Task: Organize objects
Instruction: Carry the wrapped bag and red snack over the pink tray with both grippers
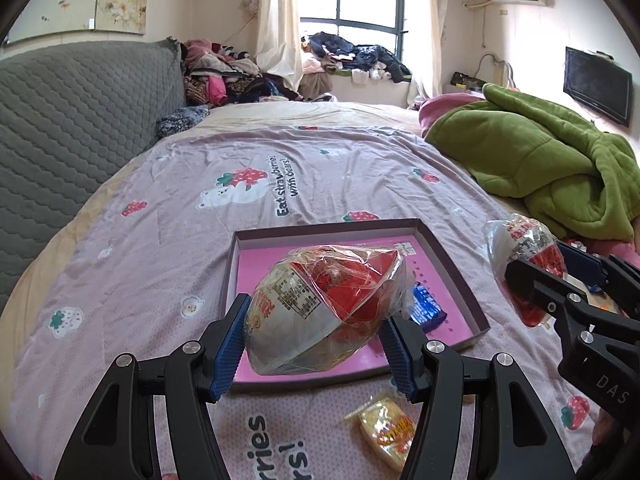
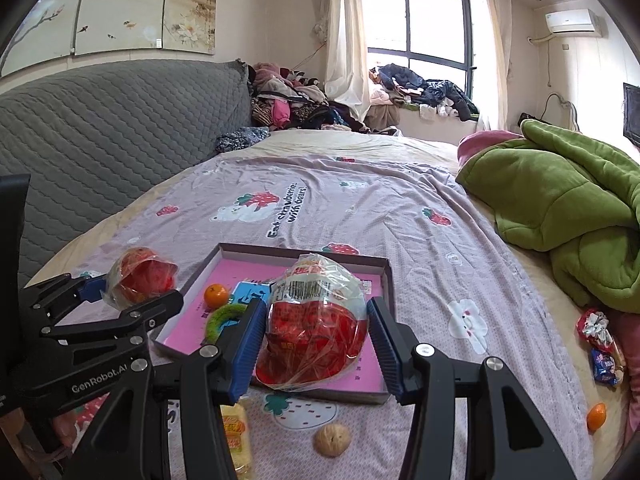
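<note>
Only the right wrist view shows a walnut [image 2: 332, 439], two tangerines [image 2: 216, 295] [image 2: 597, 416] and a green curved thing [image 2: 224, 319] in the tray [image 2: 280, 254]; the left view shows a blue packet [image 1: 427, 309] there. Bed [image 1: 320, 160] w/ strawberry sheet, green blanket [image 1: 540, 160], window behind. Two wrapped bowls: left gripper [image 1: 316, 350] jaws clamp one [image 1: 324, 312] over the tray, right gripper [image 2: 316, 350] jaws clamp the other [image 2: 316, 320].

The tray [image 1: 460, 276] is pink inside with a dark purple rim; the bedsheet [image 1: 340, 160] is lilac, printed with strawberries and bears; far right lies a green blanket [image 1: 540, 160]; the headboard [image 1: 80, 120] is quilted grey.
</note>
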Tool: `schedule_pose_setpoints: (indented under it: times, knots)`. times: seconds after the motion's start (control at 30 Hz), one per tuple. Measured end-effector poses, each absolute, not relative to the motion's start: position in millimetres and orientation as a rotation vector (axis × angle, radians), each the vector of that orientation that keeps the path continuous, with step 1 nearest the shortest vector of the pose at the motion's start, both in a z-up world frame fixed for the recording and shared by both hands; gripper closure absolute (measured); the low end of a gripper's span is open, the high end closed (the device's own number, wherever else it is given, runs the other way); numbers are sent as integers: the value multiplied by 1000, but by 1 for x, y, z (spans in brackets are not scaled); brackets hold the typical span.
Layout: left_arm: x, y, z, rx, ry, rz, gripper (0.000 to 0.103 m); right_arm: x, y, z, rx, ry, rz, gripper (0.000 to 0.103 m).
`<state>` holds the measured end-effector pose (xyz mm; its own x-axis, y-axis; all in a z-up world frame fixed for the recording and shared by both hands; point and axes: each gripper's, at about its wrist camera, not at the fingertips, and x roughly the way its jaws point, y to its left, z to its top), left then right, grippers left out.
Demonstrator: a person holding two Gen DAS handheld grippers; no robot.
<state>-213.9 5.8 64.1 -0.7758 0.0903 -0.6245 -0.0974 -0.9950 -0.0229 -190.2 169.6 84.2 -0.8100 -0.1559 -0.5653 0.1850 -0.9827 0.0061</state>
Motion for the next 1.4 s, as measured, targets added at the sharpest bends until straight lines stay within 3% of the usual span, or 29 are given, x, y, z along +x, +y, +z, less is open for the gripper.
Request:
schedule_pose_setpoints:
  times: [0.53, 1.4]
  knots:
    - [-253, -13, 63, -1026, -2, 2899, 39, -223, 175, 84, 888, 88, -2854, 51]
    - [-276, -21, 3, -1173, 3, 2862, 39, -267, 182, 45, 1013, 99, -2852, 51]
